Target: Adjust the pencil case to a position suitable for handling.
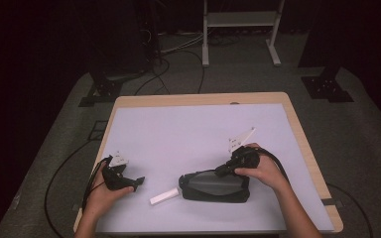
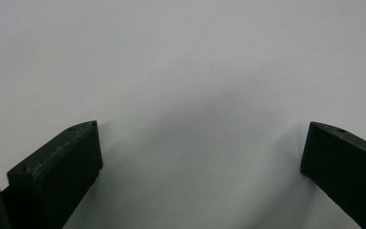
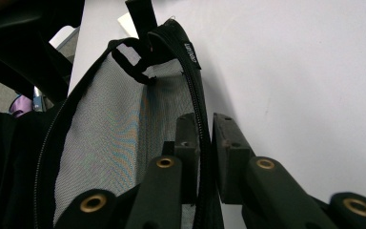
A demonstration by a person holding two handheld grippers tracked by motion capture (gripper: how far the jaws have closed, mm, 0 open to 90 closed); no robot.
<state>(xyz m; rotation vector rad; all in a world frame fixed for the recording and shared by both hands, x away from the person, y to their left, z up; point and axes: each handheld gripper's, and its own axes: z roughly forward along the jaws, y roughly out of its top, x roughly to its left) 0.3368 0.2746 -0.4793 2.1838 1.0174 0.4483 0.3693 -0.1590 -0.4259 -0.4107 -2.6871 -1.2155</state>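
Right now the right tongs (image 3: 204, 143) pinch the zipper edge of a black mesh pouch (image 1: 213, 186), which lies lengthwise left to right near the front of the table (image 1: 178, 129), directly under the right hand. Off its left end, touching or nearly so, a white stick (image 1: 163, 197) points toward the left tongs (image 2: 200, 148), which rest wide open and empty over bare table, near the pouch with nothing between.
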